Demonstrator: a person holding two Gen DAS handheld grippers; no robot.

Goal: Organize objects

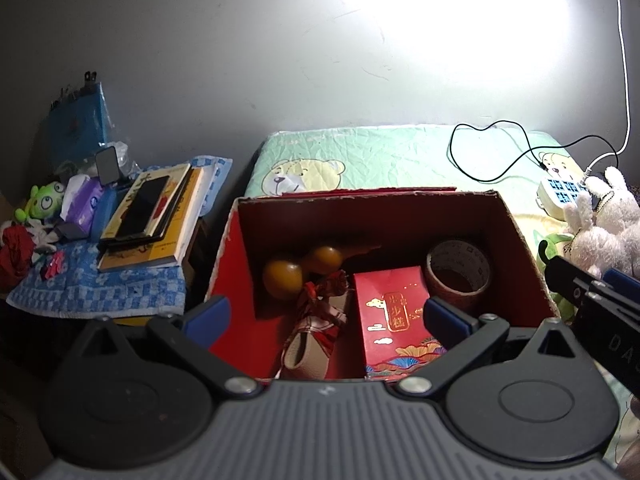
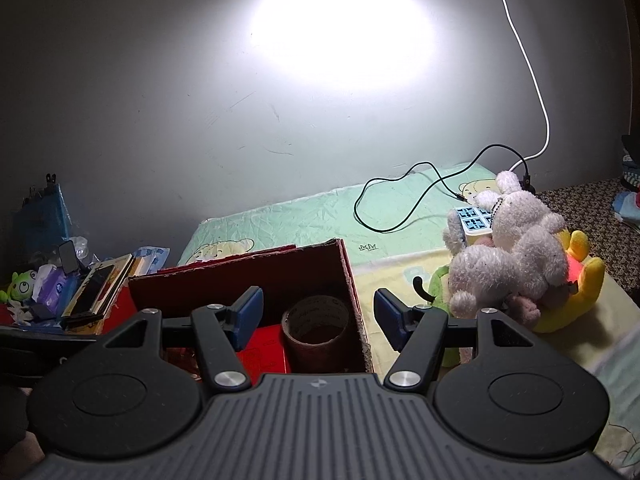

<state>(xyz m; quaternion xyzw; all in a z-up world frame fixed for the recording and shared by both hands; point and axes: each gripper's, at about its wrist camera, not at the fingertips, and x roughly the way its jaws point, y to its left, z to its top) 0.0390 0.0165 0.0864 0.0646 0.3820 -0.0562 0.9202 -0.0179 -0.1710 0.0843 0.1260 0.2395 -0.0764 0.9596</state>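
Well apart: plush rabbit [image 2: 516, 248]; right fingers [image 2: 388, 316]

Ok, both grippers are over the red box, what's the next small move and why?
Probably swing the right gripper right toward the white plush. Its jaws are open and empty, the red box already holds the tape roll and packet, and the plush is still outside, on the bed beside it.

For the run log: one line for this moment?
left gripper: open, over red cardboard box | right gripper: open, empty
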